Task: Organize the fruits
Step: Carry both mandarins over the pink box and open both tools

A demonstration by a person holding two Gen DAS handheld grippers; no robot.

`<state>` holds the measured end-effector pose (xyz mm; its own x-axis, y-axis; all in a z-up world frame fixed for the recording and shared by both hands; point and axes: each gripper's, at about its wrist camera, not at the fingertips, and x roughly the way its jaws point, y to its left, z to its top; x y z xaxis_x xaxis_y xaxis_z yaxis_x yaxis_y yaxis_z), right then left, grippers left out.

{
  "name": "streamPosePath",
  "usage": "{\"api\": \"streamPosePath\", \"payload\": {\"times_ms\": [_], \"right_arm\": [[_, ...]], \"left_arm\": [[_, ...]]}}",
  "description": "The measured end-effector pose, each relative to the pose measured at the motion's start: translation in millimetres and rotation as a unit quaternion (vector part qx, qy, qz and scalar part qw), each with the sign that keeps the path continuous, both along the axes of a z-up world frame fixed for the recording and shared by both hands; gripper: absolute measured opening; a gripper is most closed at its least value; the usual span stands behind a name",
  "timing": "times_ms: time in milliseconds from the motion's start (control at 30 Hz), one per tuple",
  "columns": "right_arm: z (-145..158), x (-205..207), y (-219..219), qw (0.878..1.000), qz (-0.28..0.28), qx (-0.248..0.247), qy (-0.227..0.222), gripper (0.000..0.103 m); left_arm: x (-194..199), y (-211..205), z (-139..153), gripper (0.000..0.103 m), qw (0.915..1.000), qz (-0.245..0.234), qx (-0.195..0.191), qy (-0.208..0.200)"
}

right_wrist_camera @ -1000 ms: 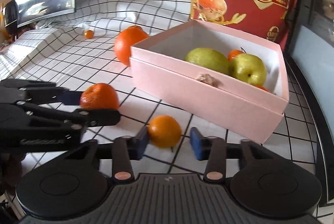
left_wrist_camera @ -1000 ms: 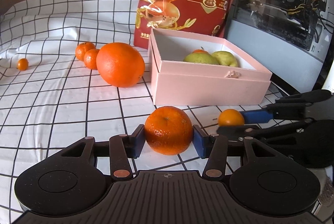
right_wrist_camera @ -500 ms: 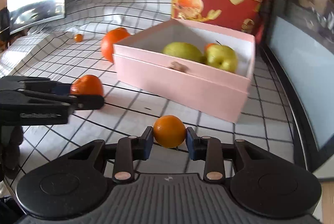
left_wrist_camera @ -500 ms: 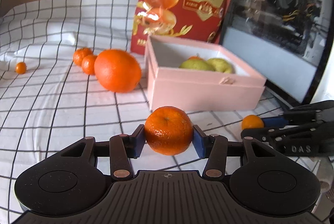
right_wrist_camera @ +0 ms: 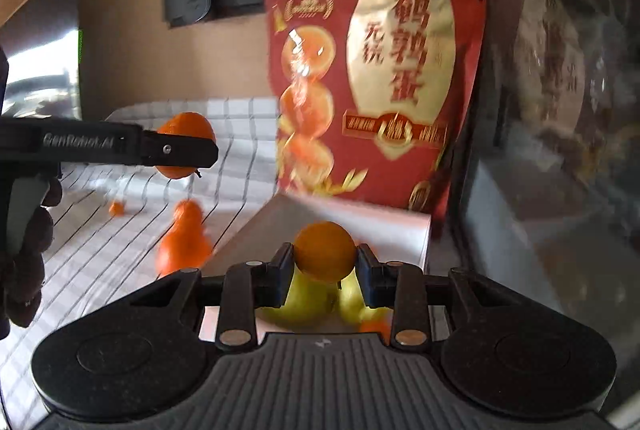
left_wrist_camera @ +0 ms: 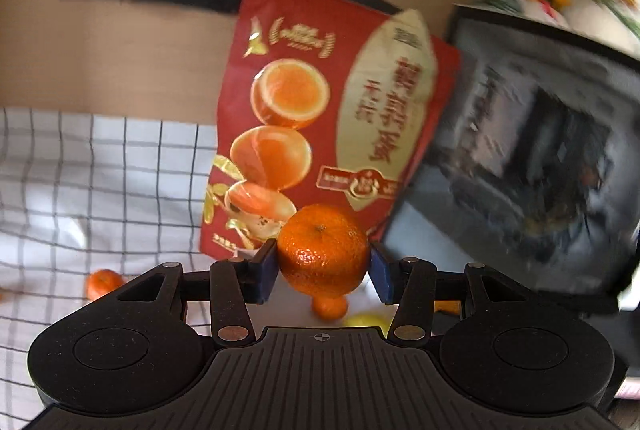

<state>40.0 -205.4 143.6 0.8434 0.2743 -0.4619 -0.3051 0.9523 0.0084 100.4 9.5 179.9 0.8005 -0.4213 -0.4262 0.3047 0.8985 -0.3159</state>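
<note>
My left gripper (left_wrist_camera: 323,270) is shut on a bumpy mandarin (left_wrist_camera: 323,248), held in the air in front of the red bag. It also shows in the right wrist view (right_wrist_camera: 186,145), at the left. My right gripper (right_wrist_camera: 324,268) is shut on a small smooth orange (right_wrist_camera: 324,250), held above the pink box (right_wrist_camera: 400,230). Green-yellow pears (right_wrist_camera: 308,304) lie in the box below it. In the left wrist view a small orange fruit (left_wrist_camera: 329,306) and a yellow pear (left_wrist_camera: 366,321) lie in the box beneath the mandarin.
A red snack bag (right_wrist_camera: 376,89) stands behind the box. A dark glass case (right_wrist_camera: 560,149) is at the right. A large orange (right_wrist_camera: 184,250) and small mandarins (left_wrist_camera: 102,284) lie on the checked cloth (left_wrist_camera: 100,189) at the left.
Both grippers have lifted their fruit off the cloth and moved up over the pink box. The views now tilt upward and are motion-blurred.
</note>
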Motion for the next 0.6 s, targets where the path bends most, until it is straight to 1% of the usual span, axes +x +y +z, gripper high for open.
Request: {"api": "streamPosePath", "payload": {"times_ms": [33, 67, 133, 200, 300, 367, 467, 600], "right_arm": [[4.3, 9.2, 2.4, 1.0, -0.008, -0.003, 0.0, 0.033], [7.4, 17.3, 4.1, 1.0, -0.016, -0.005, 0.001, 0.033], [10.0, 31.3, 5.9, 1.0, -0.02, -0.004, 0.013, 0.033], [6.9, 42.5, 8.3, 0.999, -0.027, -0.011, 0.019, 0.033], [-4.2, 58.7, 10.6, 0.999, -0.038, -0.022, 0.027, 0.033], [-12.0, 68.4, 8.1, 0.998, -0.044, -0.015, 0.042, 0.033], [-25.1, 79.1, 3.0, 0.997, -0.048, 0.003, 0.066, 0.033], [-37.5, 84.9, 0.3, 0.995, -0.033, 0.023, 0.09, 0.033]], "left_arm": [[9.2, 0.8, -2.1, 0.053, 0.9999, 0.0, -0.007, 0.009], [17.0, -0.1, -5.3, 0.053, 0.9999, 0.0, -0.005, 0.015], [28.3, -5.0, -15.5, 0.053, 0.9997, -0.004, 0.009, 0.022], [37.3, -10.0, -28.6, 0.053, 0.9993, -0.015, 0.014, 0.032], [46.3, -13.9, -46.9, 0.053, 0.9982, -0.032, 0.008, 0.05], [51.5, -15.2, -54.8, 0.053, 0.9975, -0.042, 0.004, 0.058], [55.2, -13.2, -60.3, 0.053, 0.9973, -0.034, -0.004, 0.064], [56.4, -11.3, -63.1, 0.053, 0.9965, -0.034, 0.01, 0.075]]}}
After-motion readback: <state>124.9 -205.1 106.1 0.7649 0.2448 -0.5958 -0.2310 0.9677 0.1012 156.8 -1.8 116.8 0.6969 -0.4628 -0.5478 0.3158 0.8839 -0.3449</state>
